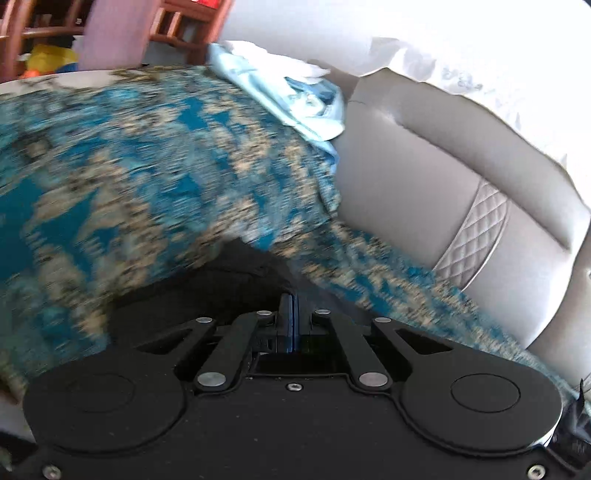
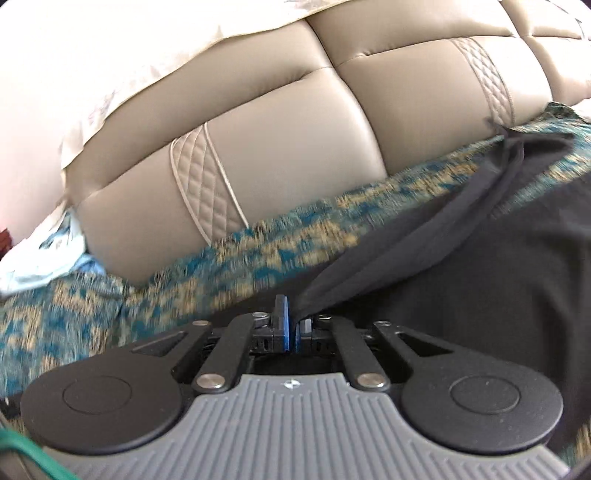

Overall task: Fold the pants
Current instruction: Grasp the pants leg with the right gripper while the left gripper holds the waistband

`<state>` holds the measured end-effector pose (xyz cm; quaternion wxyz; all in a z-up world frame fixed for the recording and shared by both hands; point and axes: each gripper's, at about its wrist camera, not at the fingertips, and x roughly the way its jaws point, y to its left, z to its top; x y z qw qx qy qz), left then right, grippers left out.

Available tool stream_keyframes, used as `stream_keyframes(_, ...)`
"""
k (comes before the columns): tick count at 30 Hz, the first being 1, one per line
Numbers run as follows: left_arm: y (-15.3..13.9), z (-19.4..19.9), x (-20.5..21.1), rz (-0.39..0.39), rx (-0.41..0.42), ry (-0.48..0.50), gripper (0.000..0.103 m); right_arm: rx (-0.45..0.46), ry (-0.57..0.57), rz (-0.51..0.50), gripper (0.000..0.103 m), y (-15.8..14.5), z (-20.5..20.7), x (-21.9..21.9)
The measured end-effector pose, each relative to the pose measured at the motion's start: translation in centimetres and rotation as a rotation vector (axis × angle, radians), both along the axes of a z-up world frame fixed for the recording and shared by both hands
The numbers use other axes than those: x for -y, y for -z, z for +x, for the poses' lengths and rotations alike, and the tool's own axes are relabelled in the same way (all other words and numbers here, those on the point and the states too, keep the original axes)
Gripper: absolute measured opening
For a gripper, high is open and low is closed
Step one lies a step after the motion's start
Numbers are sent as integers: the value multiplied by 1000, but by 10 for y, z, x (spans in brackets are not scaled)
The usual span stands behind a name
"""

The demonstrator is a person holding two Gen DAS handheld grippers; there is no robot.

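The black pants (image 2: pixel 461 258) lie on a blue and beige patterned cover (image 2: pixel 258 258), spread to the right in the right wrist view. My right gripper (image 2: pixel 293 321) is shut on a stretched edge of the pants, which runs up to the right toward the sofa back. In the left wrist view my left gripper (image 1: pixel 291 314) is shut, with black pants fabric (image 1: pixel 221 280) bunched around its blue pads; the pinched part is hidden.
A grey leather sofa back (image 2: pixel 295 122) rises behind the cover, also in the left wrist view (image 1: pixel 443 177). A light blue cloth (image 1: pixel 295 99) lies at the sofa's end. Wooden chairs (image 1: pixel 177 22) and a pink panel (image 1: pixel 114 33) stand beyond.
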<state>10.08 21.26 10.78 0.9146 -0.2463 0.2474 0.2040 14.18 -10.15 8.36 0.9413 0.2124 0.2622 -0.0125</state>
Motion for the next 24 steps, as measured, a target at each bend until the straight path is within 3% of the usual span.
stream_keyframes(6, 27, -44, 2, 43, -85, -65, 1, 1, -7, -76, 7, 32, -66, -21)
stream_keyframes(10, 45, -54, -1, 69, -138, -96, 1, -6, -21, -123, 10, 48, -91, -31)
stream_keyframes(13, 57, -53, -4, 68, -178, -111, 1, 4, 8, -164, 16, 57, -93, -32)
stream_keyframes(17, 67, -51, -4, 84, -218, -139, 0, 12, 94, -192, 17, 59, -82, -16)
stream_keyframes(24, 70, -55, -14, 74, -215, -148, 1, -15, 216, -200, 25, 60, -54, 52)
